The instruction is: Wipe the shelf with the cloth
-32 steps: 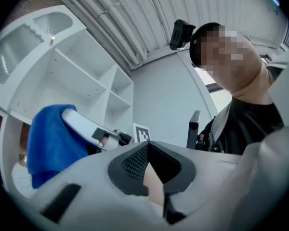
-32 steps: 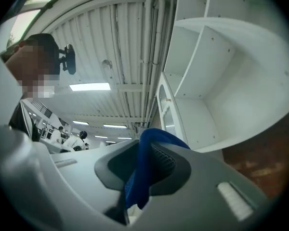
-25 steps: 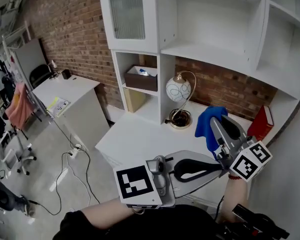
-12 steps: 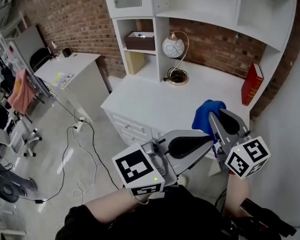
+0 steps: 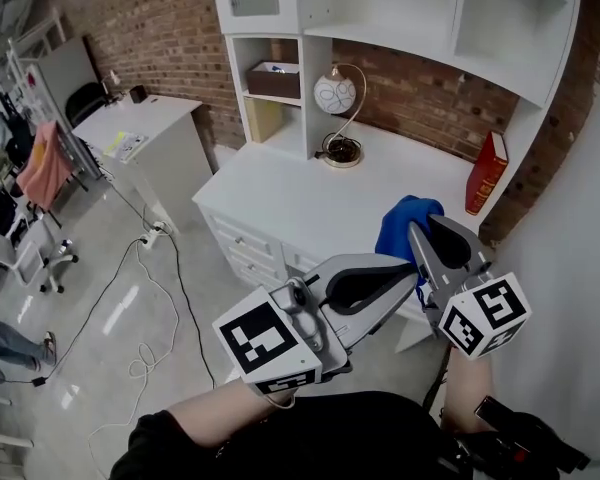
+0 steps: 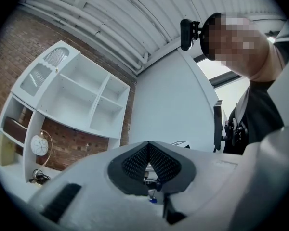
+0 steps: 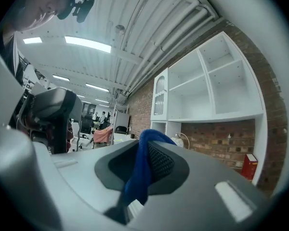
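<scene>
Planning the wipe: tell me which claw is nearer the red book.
Right. The right claw, holding the cloth, is below-left of the red book; the left claw is lower, farther away.

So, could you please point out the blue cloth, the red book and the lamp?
blue cloth [image 5: 395,230], head view, on its bunched upper fold.
red book [image 5: 485,173], head view, on the middle of its cover.
lamp [image 5: 334,95], head view, on its round white shade.

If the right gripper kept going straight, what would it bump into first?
Most likely the lamp on the desk, or the white shelf right behind it; depth is hard to judge. The right gripper, shut on the blue cloth, points there.
</scene>
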The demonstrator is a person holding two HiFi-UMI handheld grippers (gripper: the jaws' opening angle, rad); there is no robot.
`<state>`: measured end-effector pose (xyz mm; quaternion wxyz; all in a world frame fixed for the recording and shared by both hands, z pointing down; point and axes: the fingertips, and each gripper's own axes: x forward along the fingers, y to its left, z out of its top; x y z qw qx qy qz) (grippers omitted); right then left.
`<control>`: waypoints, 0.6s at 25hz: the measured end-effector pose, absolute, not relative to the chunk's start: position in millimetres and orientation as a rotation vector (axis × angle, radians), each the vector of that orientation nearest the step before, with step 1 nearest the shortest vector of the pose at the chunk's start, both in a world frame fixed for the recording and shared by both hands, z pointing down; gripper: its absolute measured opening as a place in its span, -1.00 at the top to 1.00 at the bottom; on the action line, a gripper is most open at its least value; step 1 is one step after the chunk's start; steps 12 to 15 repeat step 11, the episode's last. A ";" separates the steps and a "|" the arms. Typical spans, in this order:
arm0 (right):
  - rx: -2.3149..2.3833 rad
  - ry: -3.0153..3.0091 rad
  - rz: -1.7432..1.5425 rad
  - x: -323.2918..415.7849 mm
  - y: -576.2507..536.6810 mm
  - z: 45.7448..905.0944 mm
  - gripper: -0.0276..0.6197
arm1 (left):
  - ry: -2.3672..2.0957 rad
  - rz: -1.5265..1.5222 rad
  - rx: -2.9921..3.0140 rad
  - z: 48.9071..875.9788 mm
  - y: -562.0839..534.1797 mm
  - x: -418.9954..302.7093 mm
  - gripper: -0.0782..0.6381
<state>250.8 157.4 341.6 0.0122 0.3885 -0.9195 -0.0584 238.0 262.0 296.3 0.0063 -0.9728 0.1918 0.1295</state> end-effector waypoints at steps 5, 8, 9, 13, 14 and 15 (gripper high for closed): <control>1.195 -2.861 -0.133 287.4 159.1 352.2 0.75 | 0.620 0.423 -3.053 298.2 265.2 275.7 0.78; 1.211 -2.864 -0.109 308.5 157.8 355.4 0.75 | 0.614 0.405 -3.060 301.2 267.8 295.6 0.78; 1.210 -2.868 -0.105 313.5 157.9 355.1 0.75 | 0.614 0.407 -3.059 301.2 268.0 300.8 0.78; 1.201 -2.877 -0.105 321.9 158.8 354.2 0.75 | 0.618 0.413 -3.058 300.9 268.4 310.3 0.78; 1.201 -2.877 -0.105 321.9 158.8 354.2 0.75 | 0.618 0.413 -3.058 300.9 268.4 310.3 0.78; 1.201 -2.877 -0.105 321.9 158.8 354.2 0.75 | 0.618 0.413 -3.058 300.9 268.4 310.3 0.78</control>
